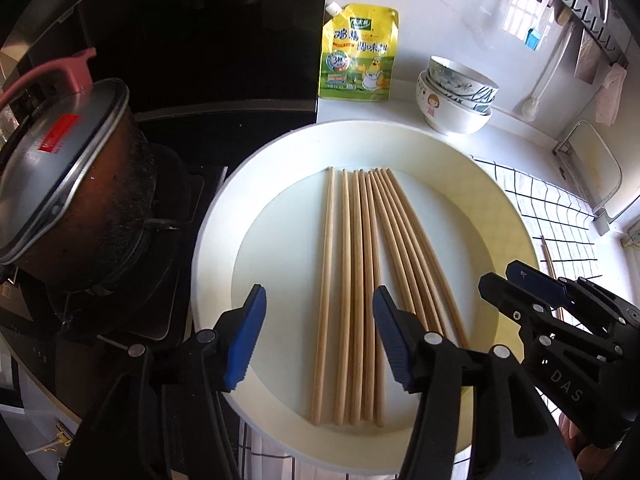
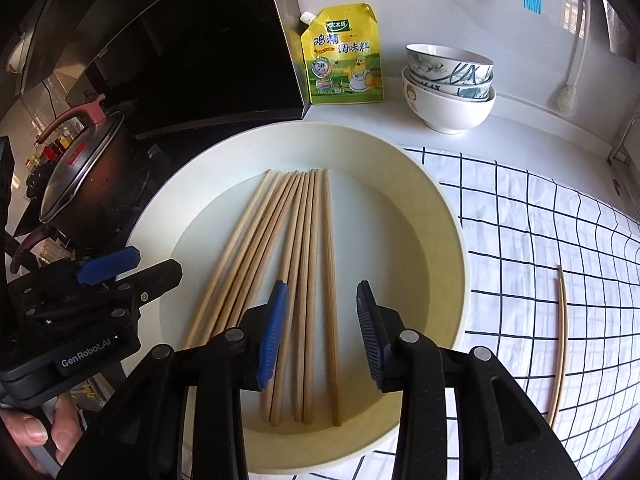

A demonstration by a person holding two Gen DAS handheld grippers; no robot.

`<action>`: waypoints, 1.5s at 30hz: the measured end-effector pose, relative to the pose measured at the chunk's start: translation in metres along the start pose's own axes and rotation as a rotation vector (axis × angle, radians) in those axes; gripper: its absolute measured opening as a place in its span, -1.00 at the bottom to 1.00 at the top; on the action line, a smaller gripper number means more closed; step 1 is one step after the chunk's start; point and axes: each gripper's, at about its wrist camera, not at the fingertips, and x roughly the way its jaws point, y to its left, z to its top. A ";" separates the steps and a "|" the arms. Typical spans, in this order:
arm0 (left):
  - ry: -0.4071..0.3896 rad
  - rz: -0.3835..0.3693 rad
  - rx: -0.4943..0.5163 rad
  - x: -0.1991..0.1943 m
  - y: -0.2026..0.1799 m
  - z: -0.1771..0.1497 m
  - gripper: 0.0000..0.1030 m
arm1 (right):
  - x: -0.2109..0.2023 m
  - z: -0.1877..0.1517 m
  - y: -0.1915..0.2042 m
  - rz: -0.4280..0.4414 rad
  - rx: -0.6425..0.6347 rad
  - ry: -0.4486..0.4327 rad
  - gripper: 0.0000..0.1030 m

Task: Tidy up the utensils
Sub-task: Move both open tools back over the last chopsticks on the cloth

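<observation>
We look down on chopsticks in a pale round tray.

Our left gripper (image 1: 320,336) hangs over the wooden chopsticks (image 1: 360,288) with its blue pads apart and nothing pressed between them. The chopsticks lie side by side on the floor of the tray (image 1: 216,240). The right gripper (image 1: 532,292) sits at the tray's right rim, above a checked cloth (image 1: 552,216). Behind stand a yellow seasoning pouch (image 1: 358,54), stacked bowls (image 1: 456,96) and a lidded pot (image 1: 68,184).

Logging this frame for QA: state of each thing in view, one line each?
left gripper: open, holding nothing
right gripper: open, holding nothing
chopsticks: lying flat in the basin, side by side
basin: upright on the counter
stray chopsticks: on the checked cloth, outside the basin
bowls: stacked, upright
seasoning pouch: standing, cap on
pot: lid on
</observation>
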 end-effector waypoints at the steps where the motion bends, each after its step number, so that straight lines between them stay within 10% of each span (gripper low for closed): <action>1: -0.005 0.002 -0.001 -0.003 0.000 -0.001 0.06 | -0.002 0.000 0.000 0.000 0.000 -0.003 -0.32; 19: -0.038 -0.037 -0.008 -0.030 -0.030 -0.014 0.26 | -0.049 -0.022 -0.034 -0.056 0.031 -0.042 -0.16; 45: 0.010 -0.103 0.095 -0.018 -0.180 -0.032 0.36 | -0.075 -0.094 -0.206 -0.196 0.194 0.027 -0.08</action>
